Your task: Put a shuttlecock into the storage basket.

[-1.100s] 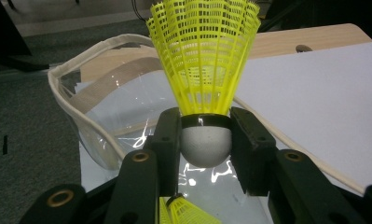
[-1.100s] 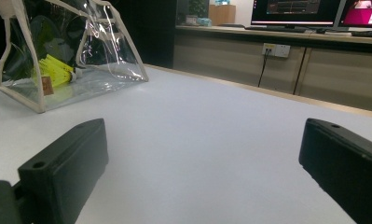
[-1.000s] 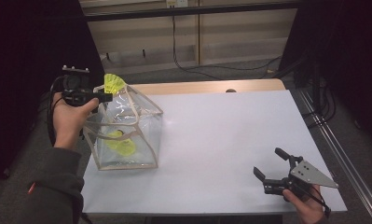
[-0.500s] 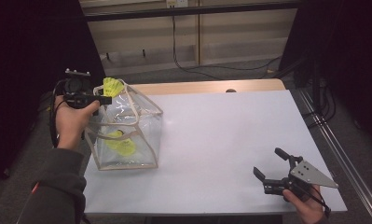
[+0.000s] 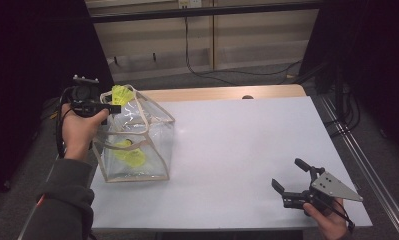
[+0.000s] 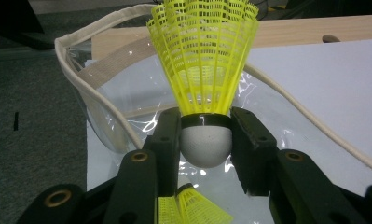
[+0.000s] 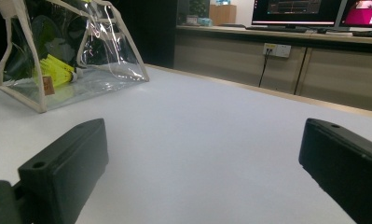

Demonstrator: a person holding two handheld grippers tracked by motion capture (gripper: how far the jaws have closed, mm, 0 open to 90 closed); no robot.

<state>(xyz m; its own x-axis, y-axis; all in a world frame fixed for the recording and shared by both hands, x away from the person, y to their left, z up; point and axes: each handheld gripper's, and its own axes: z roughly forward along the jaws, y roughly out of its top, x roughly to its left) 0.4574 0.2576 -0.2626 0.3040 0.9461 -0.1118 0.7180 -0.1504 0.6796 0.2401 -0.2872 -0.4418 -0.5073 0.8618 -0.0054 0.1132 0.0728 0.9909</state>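
The left gripper (image 6: 206, 140) clamps a yellow shuttlecock (image 6: 204, 70) by its white cork over the mouth of a clear bag (image 5: 137, 145) holding another shuttlecock (image 5: 129, 156); the right gripper (image 5: 293, 180) rests wide open and empty near the table's (image 5: 247, 145) edge.

**Materials and finishes around the clear bag**

The bag (image 5: 137, 145) is glossy transparent plastic, creased and catching glints, edged with matt cream woven cloth trim; the shuttlecock (image 6: 203, 60) above its open mouth has a yellow plastic mesh skirt and a finely rough, matt white base; the left gripper (image 6: 204, 140) has matt black plastic jaws; the table (image 5: 237, 150) under the bag is smooth matt white, with bare pale wood along its far edge; the right gripper (image 5: 291, 180), well apart from the bag, carries a dull grey plate.
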